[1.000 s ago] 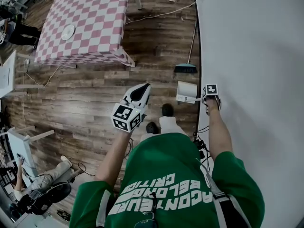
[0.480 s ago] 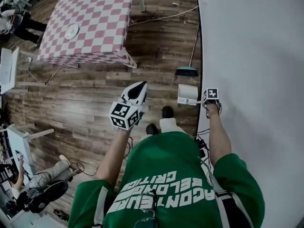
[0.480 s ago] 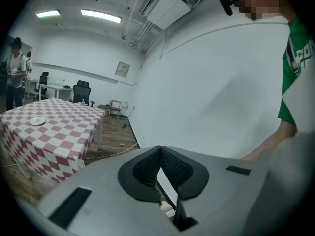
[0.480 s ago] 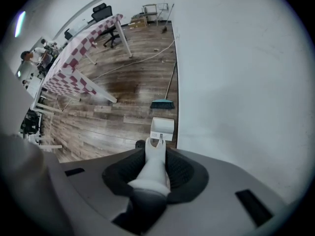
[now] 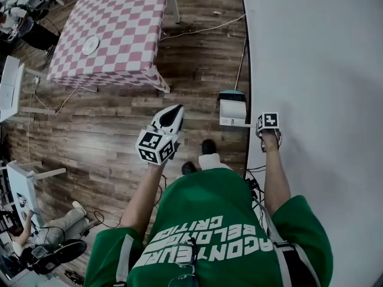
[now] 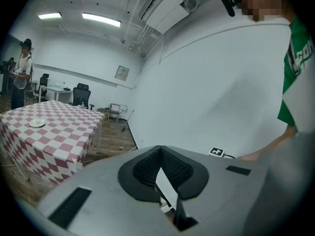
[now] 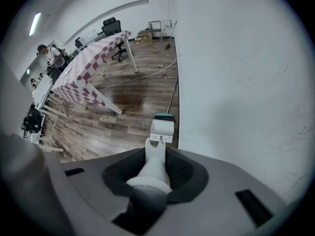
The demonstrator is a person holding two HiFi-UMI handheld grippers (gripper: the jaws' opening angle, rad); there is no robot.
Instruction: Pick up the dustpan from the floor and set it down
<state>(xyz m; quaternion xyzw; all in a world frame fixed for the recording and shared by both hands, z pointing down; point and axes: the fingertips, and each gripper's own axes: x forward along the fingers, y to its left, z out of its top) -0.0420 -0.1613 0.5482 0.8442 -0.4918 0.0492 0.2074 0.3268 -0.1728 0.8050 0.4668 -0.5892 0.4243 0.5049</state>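
- Two grippers were held out in front of a person in a green shirt [image 5: 209, 220], whose dark shoes [image 5: 209, 146] were seen on the wooden floor [image 5: 108, 124] below.
- The left gripper [image 5: 172, 113] was held forward over the open floor, well apart from the dustpan. Its jaws were brought together at the tips, and nothing was held between them.
- The right gripper [image 7: 156, 152] was pointed down beside the white wall [image 5: 317, 70]. Its jaws were closed on the white handle [image 7: 153, 168] of the dustpan, which filled the gap between the pads.
- The white dustpan [image 7: 161, 130] was seen hanging below that gripper, pan end downward, close to the foot of the wall. Whether the pan touched the floor could not be told.
- A broom was stood just beyond the dustpan, its teal head [image 5: 232, 92] down on the floor and its stick [image 5: 241, 55] laid along the base of the wall.
- A pale cable [image 5: 200, 18] was trailed across the boards farther out.
- A table under a red-and-white checked cloth [image 5: 119, 17] was set to the left of the cable, with a small white plate [image 5: 91, 45] placed on it.
- Black office chairs [image 6: 80, 93] and a standing person [image 6: 22, 65] were made out at the far end of the room, beyond the table.
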